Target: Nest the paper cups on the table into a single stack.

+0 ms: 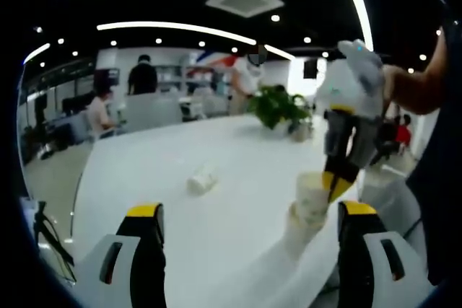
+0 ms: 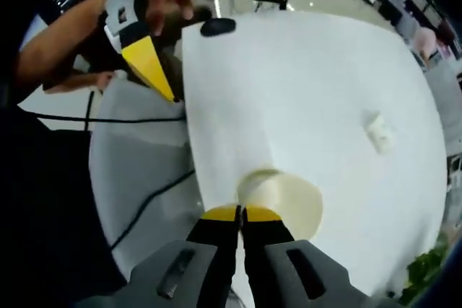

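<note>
Paper cup stack (image 1: 312,203) at table (image 2: 303,91) edge, rim pinched by closed right gripper (image 2: 242,214), seemingly steadying it for nesting; left gripper (image 1: 249,210) spread wide, lone cup (image 1: 202,179) lying mid-table.

Small white object (image 1: 202,179), too blurred.

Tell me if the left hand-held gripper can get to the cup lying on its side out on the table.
Probably yes. The left hand-held gripper is open, and bare table lies between it and the tipped cup. The right hand-held gripper, pinching a stack of cups, stands off to one side.
</note>
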A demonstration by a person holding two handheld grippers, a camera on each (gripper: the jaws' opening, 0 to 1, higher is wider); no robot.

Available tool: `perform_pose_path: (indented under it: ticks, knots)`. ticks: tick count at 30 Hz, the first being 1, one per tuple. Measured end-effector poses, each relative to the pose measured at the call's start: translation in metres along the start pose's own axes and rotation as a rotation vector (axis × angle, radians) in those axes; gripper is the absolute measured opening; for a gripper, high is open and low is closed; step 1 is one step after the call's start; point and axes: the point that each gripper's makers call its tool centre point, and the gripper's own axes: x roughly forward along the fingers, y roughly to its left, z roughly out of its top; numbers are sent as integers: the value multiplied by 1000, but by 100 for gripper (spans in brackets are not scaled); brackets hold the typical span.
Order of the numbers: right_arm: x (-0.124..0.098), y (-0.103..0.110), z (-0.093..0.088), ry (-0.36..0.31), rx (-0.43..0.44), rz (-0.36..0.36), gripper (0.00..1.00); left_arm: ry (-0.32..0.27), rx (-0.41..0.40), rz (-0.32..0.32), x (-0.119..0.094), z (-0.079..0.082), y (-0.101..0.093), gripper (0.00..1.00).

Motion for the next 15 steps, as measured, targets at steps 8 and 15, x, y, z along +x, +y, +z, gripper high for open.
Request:
perform_pose_path:
  ticks: [8,15]
  knots:
    - [11,0,-3,8,2,2,0,-3,-1,3,0,0,1,98]
    - [26,-4,-7,8,1,-11,0,-4,-3,8,-1,0,0,97]
